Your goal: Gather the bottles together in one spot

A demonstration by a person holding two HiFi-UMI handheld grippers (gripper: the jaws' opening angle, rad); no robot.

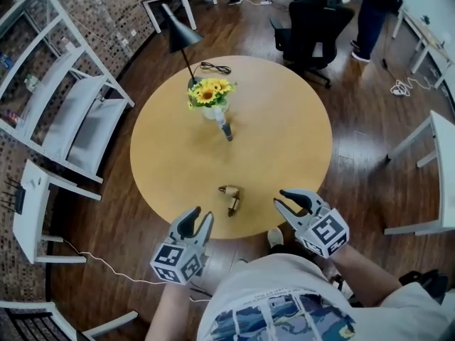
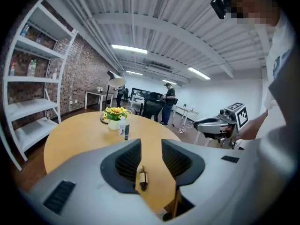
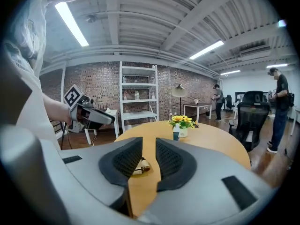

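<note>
A small brown bottle (image 1: 232, 198) lies on its side near the front edge of the round wooden table (image 1: 284, 133). A second, slim bottle with a dark base (image 1: 226, 128) stands upright beside the sunflower vase (image 1: 211, 98). My left gripper (image 1: 197, 219) hovers at the table's front edge, left of the lying bottle, open and empty. My right gripper (image 1: 279, 198) hangs to that bottle's right, also open and empty. In the left gripper view the lying bottle (image 2: 142, 177) shows through the gap of my left gripper (image 2: 151, 146), on the table beyond it. The right gripper view frames the same bottle (image 3: 140, 167) beyond my right gripper (image 3: 149, 148).
A black desk lamp (image 1: 181, 38) and a black cable (image 1: 215, 67) sit at the table's far side. White shelving (image 1: 64, 112) stands to the left, a black office chair (image 1: 316, 20) behind, a white table (image 1: 441, 183) at right. A person (image 1: 373, 13) stands at the back.
</note>
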